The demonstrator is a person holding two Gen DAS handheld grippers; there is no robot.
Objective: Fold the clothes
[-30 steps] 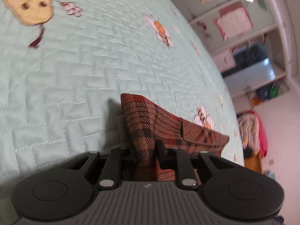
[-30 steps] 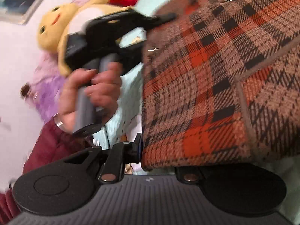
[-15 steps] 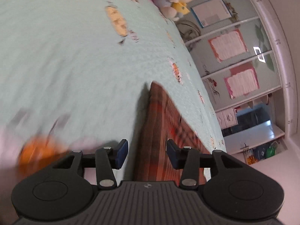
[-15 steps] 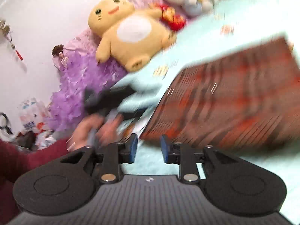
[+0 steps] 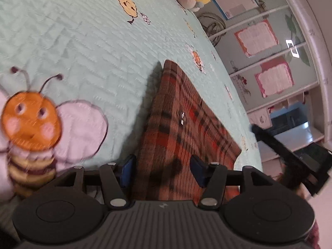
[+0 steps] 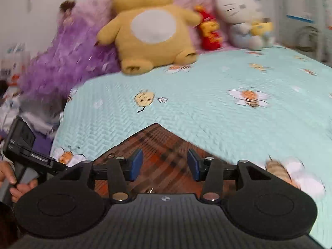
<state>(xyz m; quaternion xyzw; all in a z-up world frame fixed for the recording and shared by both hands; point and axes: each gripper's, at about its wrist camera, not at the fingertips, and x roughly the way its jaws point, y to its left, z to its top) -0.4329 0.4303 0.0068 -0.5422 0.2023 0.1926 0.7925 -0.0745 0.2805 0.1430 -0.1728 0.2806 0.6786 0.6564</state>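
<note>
Both jaws stand apart — left gripper and right gripper — with the folded plaid garment lying flat beyond them.

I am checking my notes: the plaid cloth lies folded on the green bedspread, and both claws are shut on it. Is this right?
Not quite. The plaid cloth does lie folded on the green bedspread, but both claws are open and hold nothing. The left wrist view shows the left claw open over it; the right wrist view shows the right claw open too.
</note>
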